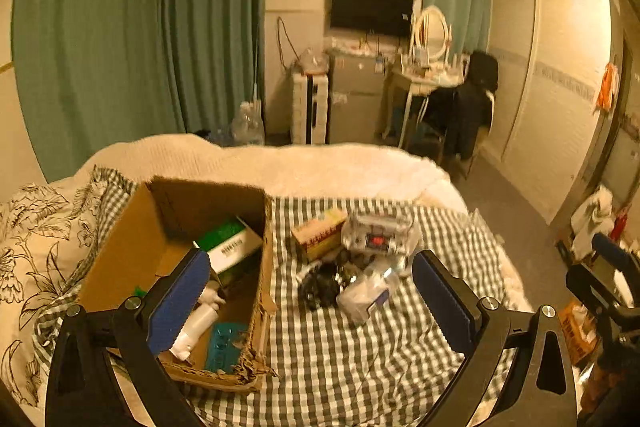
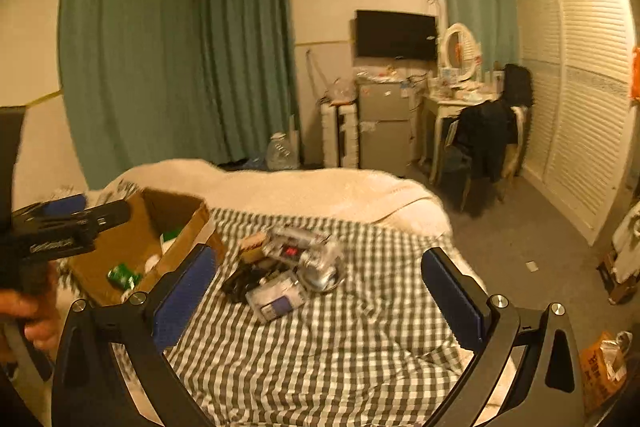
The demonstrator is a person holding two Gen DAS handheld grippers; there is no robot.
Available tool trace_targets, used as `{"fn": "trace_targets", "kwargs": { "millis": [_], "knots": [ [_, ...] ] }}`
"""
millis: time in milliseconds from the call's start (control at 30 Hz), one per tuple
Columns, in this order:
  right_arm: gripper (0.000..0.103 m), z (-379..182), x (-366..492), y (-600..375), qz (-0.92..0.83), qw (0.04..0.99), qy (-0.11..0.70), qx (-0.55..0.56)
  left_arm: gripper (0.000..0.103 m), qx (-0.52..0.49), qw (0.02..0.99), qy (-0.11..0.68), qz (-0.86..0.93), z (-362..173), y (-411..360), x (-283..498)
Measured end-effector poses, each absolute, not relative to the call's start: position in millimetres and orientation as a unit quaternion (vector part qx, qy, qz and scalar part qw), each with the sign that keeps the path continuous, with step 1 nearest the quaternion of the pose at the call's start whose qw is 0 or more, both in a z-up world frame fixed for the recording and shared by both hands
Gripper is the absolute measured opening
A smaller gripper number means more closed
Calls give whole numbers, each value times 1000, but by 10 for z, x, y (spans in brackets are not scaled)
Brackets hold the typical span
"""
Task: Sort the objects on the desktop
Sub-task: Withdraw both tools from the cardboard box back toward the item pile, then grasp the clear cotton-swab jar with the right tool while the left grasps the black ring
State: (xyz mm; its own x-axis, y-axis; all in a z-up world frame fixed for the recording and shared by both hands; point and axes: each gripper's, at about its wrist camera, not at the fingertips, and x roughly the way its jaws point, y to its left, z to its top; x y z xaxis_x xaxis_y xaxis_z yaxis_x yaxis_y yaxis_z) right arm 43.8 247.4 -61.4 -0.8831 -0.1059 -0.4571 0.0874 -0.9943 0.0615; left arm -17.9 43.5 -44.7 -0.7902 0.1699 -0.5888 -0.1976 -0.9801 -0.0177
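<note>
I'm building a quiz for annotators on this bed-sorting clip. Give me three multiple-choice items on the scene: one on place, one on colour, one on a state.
1. Where does the cardboard box sit relative to the loose pile?
A. To its left
B. To its right
C. On top of it

2. What colour are the finger pads of the left gripper?
A. Red
B. Blue
C. White

3. How do the jaws of the right gripper stand?
A. Shut on a box
B. Shut on nothing
C. Open, holding nothing

Answers: 1 A, the box lies left of the pile in both views. 2 B, the pads are blue. 3 C, only checked bedding shows between the fingers.
</note>
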Motion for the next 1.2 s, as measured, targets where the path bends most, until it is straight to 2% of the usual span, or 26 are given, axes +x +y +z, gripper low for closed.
{"fn": "trace_targets", "kwargs": {
  "millis": [133,300,433,600,733,1033,1200],
  "knots": [
    [103,-850,306,2476,-963,95,-23,250,102,-318,103,57,941,-610,583,-251],
    [103,-1270,93,2443,-955,116,-8,273,86,-337,105,93,931,-881,763,-422],
    [103,-1548,-43,2335,-947,147,34,283,81,-353,113,107,922,-1116,892,-597],
    [103,-1940,-290,2269,-929,180,49,318,70,-376,152,93,910,-1388,967,-802],
    [103,-2174,-462,2146,-918,187,81,339,68,-387,158,107,902,-1633,1002,-952],
    [103,-2617,-875,1959,-899,234,79,362,68,-411,193,98,885,-1929,1028,-1237],
    [103,-2767,-1000,1881,-894,239,99,365,68,-435,193,69,877,-2121,963,-1443]
  ]
}}
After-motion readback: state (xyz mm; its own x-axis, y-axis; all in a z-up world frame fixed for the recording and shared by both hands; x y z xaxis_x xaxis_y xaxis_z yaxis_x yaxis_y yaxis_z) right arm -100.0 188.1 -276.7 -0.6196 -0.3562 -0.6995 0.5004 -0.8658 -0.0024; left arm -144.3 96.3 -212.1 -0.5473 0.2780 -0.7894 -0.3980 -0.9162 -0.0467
